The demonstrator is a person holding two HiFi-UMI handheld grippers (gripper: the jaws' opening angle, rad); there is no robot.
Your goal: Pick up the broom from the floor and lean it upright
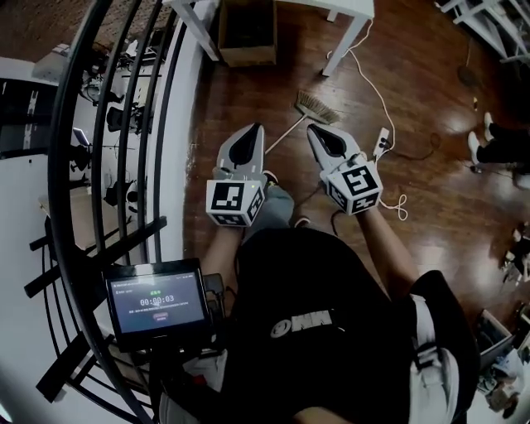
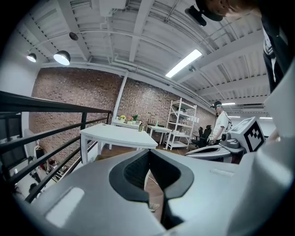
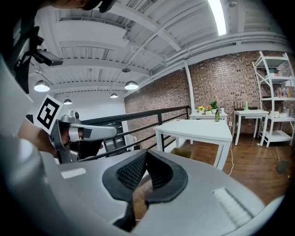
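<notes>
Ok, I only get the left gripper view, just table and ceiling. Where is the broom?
Observer: The head view shows the broom lying on the floor, bristles towards the table, handle pointing back towards the person.
Operator: Is the right one holding anything?
Observer: No. In its own view the right hand-held gripper is shut and empty.
Operator: Anything else down there?
Observer: A white cable runs across the floor to the right of the broom.
</notes>
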